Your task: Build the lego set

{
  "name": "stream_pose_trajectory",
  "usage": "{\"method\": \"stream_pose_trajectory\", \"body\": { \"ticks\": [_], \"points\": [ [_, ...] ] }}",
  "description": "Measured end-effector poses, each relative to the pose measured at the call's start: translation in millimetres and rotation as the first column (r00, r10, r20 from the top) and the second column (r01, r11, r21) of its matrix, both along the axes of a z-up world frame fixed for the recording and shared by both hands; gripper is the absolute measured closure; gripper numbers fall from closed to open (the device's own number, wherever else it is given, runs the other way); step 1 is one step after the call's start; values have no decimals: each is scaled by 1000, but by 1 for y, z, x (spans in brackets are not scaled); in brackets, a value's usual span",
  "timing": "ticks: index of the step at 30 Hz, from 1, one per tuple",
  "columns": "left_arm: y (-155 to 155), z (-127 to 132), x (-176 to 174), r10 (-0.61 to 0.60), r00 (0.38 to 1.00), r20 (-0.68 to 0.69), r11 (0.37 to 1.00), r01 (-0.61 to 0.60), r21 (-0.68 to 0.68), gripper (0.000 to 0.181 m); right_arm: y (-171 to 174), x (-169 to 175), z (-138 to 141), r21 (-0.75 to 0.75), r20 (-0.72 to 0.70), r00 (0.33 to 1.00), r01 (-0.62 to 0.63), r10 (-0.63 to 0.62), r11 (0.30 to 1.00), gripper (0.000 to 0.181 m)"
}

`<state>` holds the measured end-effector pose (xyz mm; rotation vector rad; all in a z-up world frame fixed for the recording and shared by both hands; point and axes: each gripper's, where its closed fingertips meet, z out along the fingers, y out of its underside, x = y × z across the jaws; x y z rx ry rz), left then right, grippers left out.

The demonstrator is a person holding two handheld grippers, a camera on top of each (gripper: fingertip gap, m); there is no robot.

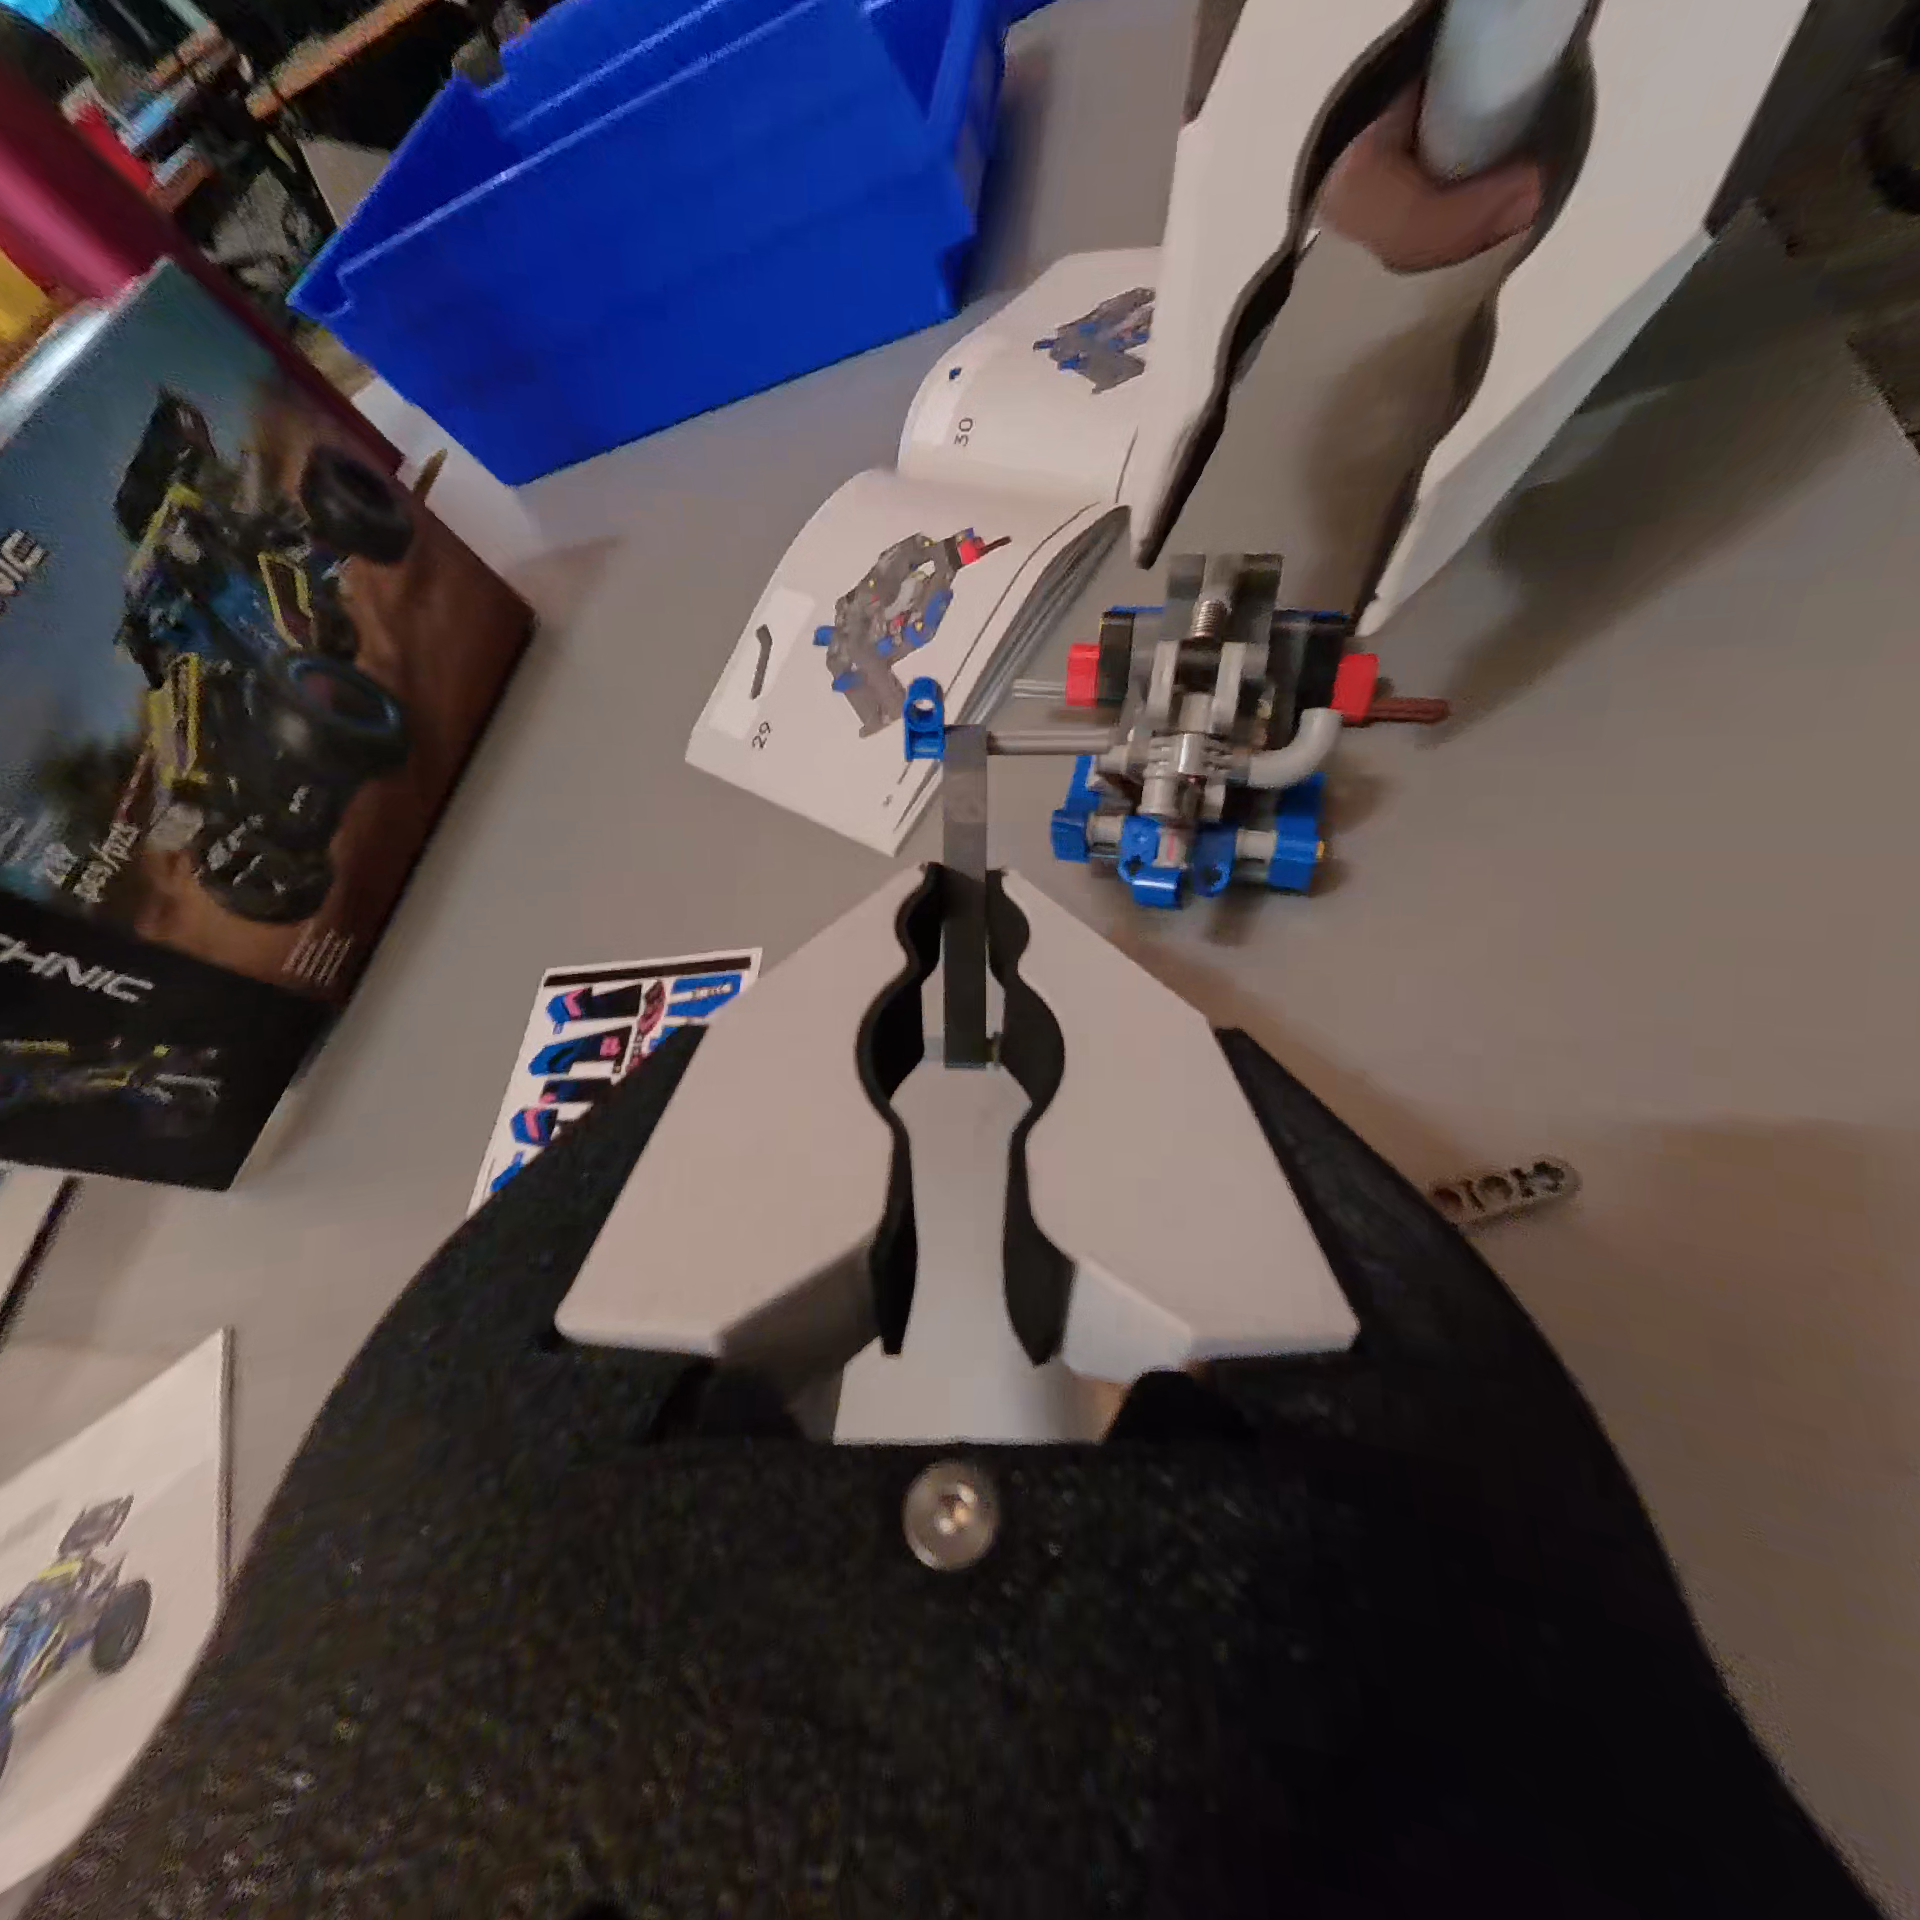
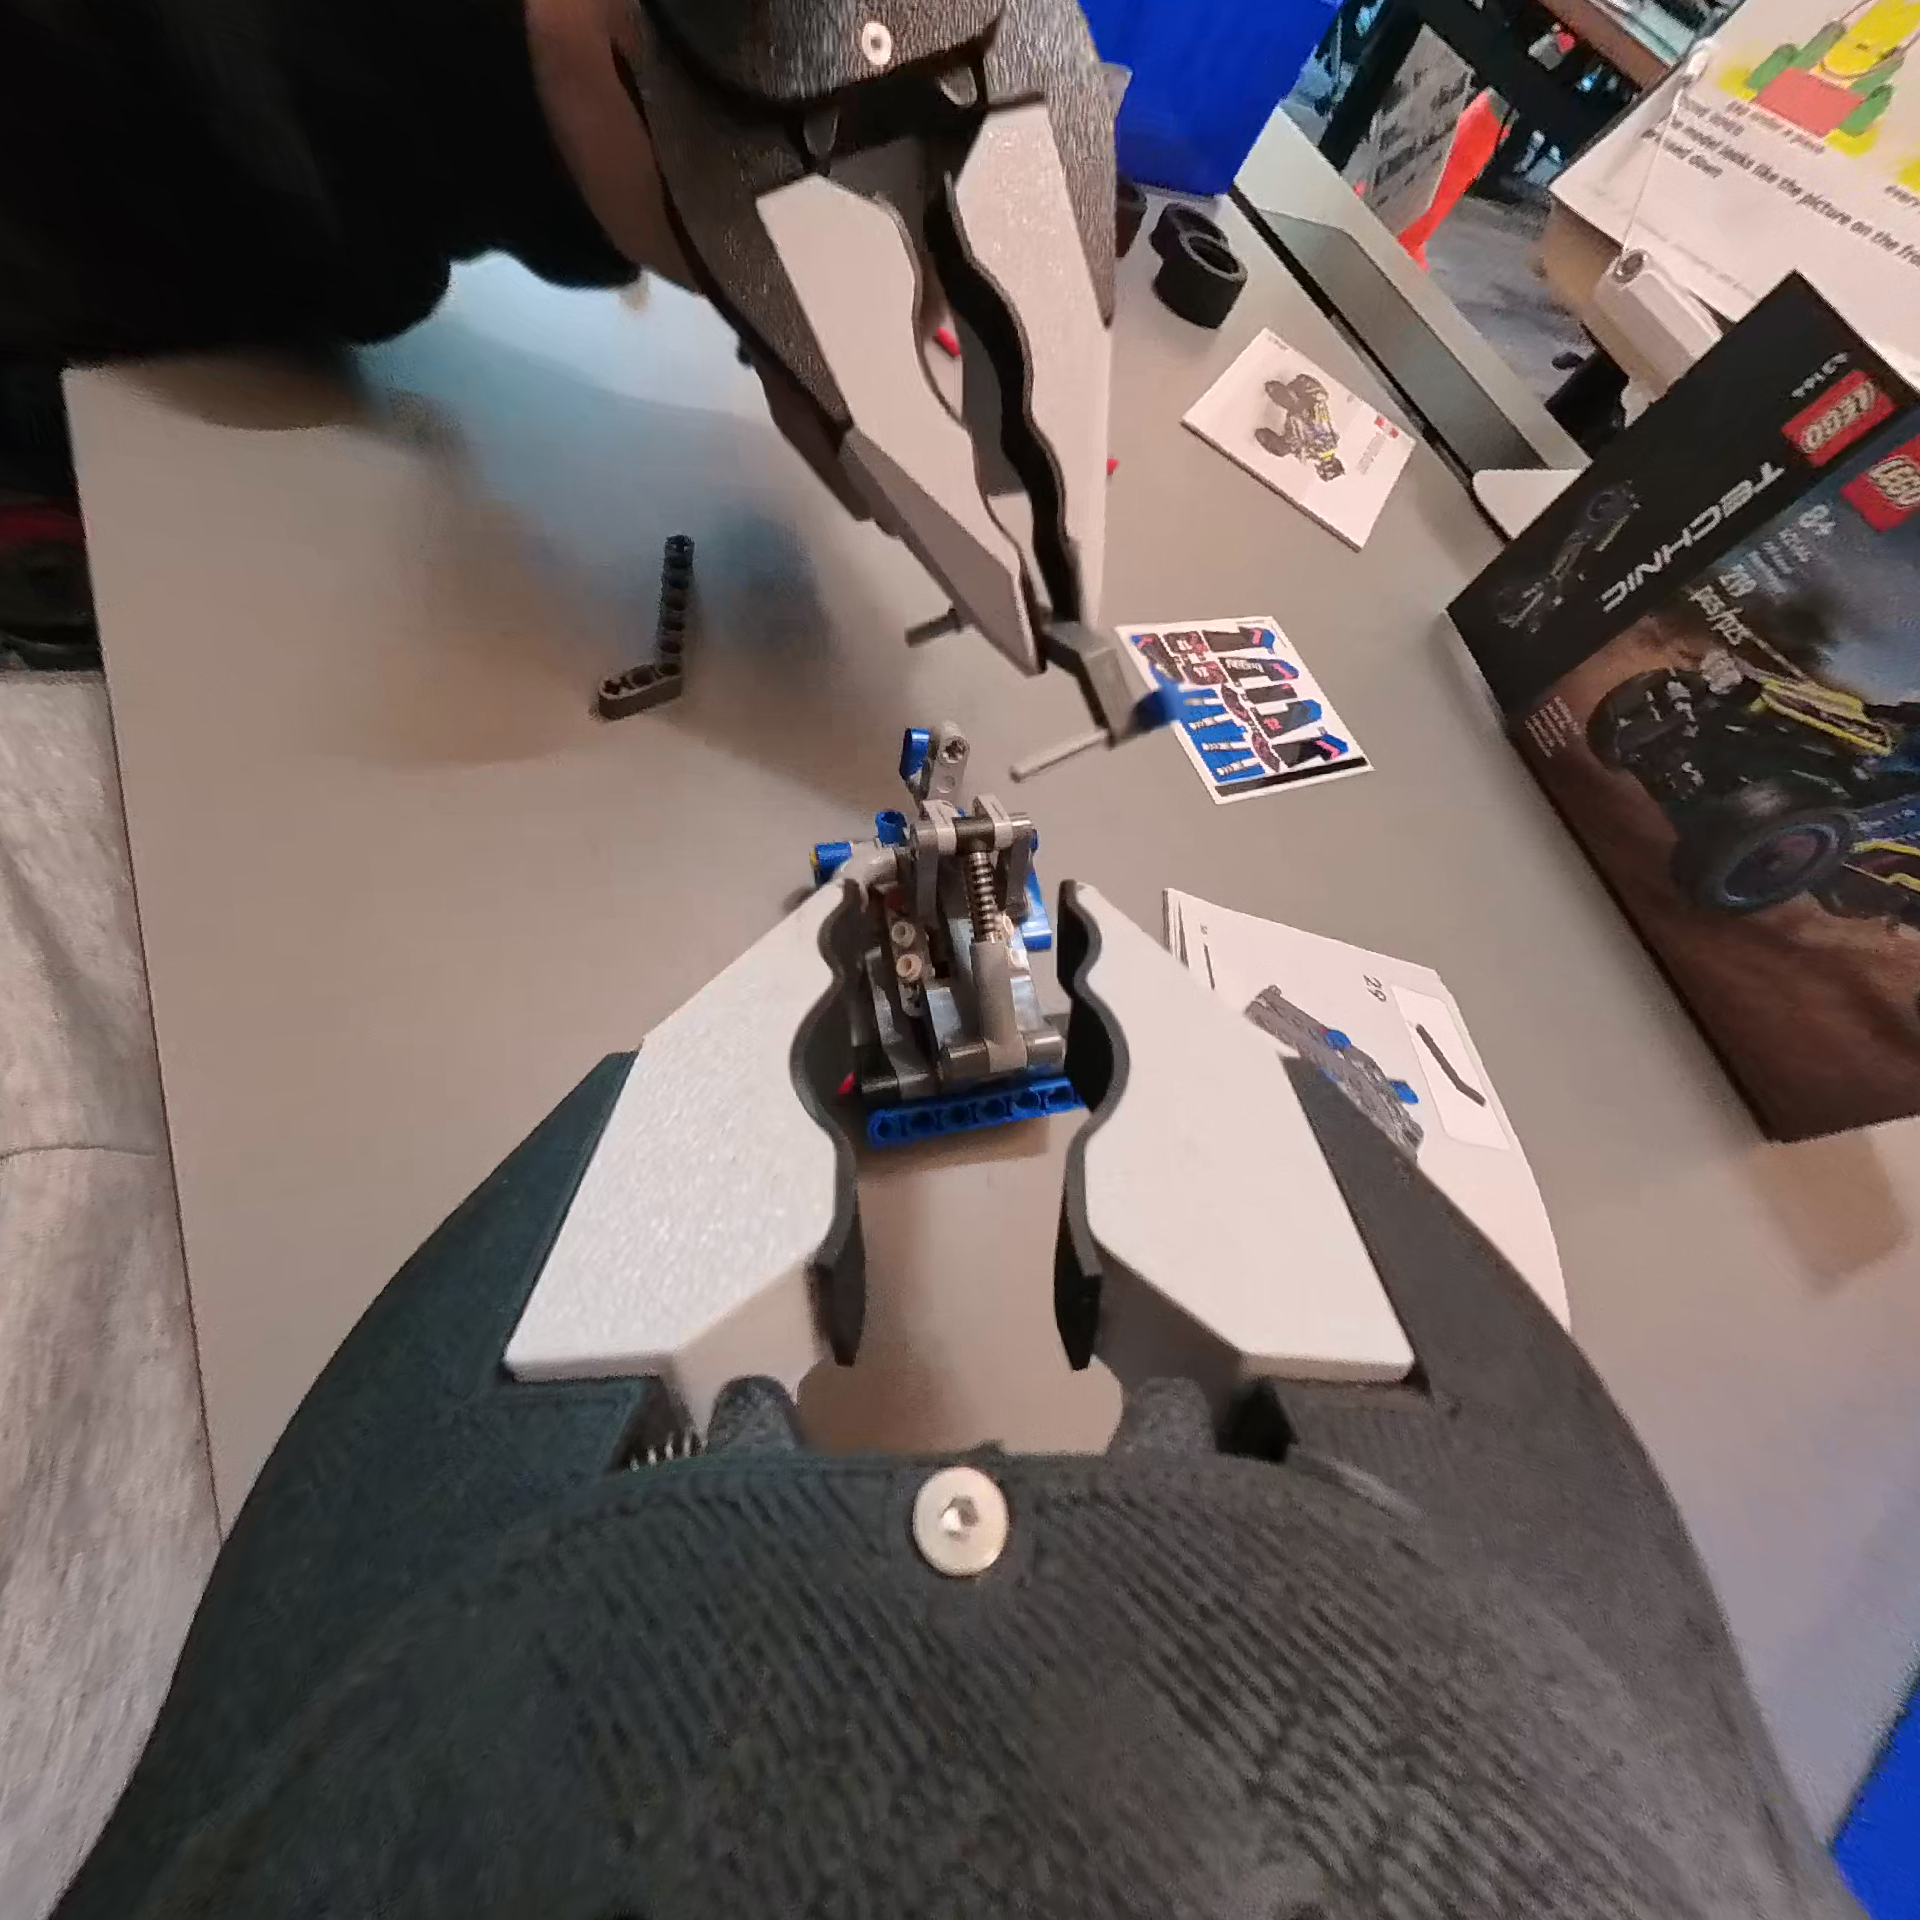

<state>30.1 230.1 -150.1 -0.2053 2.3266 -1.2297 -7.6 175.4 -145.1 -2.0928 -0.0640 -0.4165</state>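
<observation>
Our left gripper [image 1: 961,894] is pinched on a grey beam [image 1: 963,831] pointing forward — the chassis [image 1: 1195,748] sits just right of its tip, on the table between the right gripper's [image 2: 961,914] open jaws.

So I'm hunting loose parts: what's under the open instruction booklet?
The open instruction booklet lies flat on the grey table; only its top pages show. Whatever is beneath is covered. The partly built model stands beside it.

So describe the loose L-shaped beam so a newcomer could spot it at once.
Start at the grey table, then find the half-built model at its middle. Beyond that model, on the side away from the sticker sheet, lies the dark L-shaped beam, alone, flat and studded with holes.
</observation>
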Motion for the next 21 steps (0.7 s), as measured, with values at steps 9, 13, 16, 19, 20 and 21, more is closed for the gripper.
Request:
{"method": "stream_pose_trajectory", "body": {
  "ticks": [9, 13, 16, 19, 20, 21],
  "points": [
    [-11, 5, -1, -13, 1000, 13, 999, 14, -50, 176, 10, 6, 1, 57, -52, 999, 14, -12, 998, 149],
    [-14, 2, -2, -19, 999, -31, 997, 17, -69, 176, 15, 2, 2, 85, -60, 998, -17, 22, 996, 154],
    [-15, 2, 1, -3, 999, -52, 996, -1, -85, 176, 16, 2, 2, 96, -50, 998, -19, 24, 995, 154],
    [-19, 1, -2, -25, 998, -62, 996, 19, -91, 176, 16, 5, 0, 104, -49, 999, -2, 7, 995, 153],
    [-19, 0, -3, -29, 997, -72, 996, 23, -89, 176, 15, 5, 0, 103, -45, 999, -6, 11, 995, 154],
    [-18, -2, -3, -29, 996, -82, 996, 22, -84, 176, 15, 5, -2, 99, -40, 999, -12, 16, 995, 155]
  ]
}}
